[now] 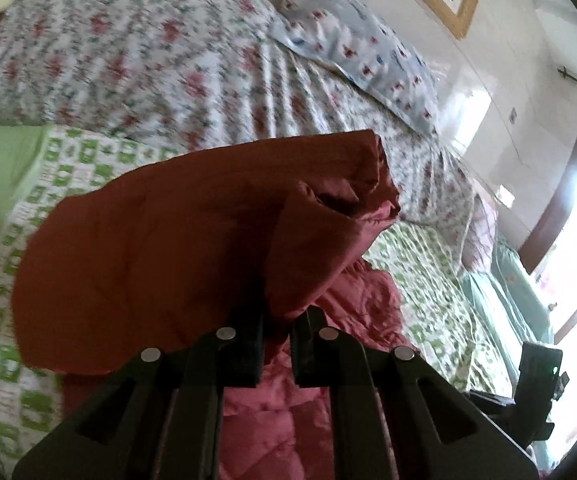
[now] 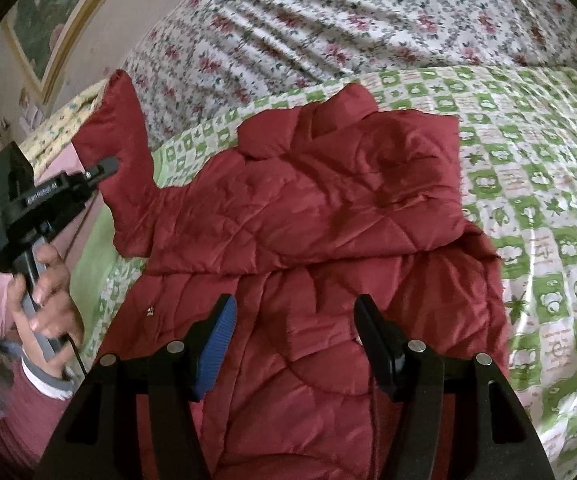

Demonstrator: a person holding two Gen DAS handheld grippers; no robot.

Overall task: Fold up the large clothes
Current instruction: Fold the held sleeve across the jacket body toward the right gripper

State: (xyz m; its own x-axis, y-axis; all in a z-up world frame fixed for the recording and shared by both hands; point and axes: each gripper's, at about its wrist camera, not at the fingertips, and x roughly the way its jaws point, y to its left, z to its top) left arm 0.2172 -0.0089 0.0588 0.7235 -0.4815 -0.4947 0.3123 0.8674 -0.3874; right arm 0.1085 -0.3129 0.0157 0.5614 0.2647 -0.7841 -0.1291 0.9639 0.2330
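Only one text can be made out — a small line of pale letters along the black body of the left gripper (image 2: 104, 168), seen in the right wrist view, which seems to read "GenRobot AI", though blur leaves it uncertain. A second short white mark lower on that same body is too small to read — nothing else carries legible writing.
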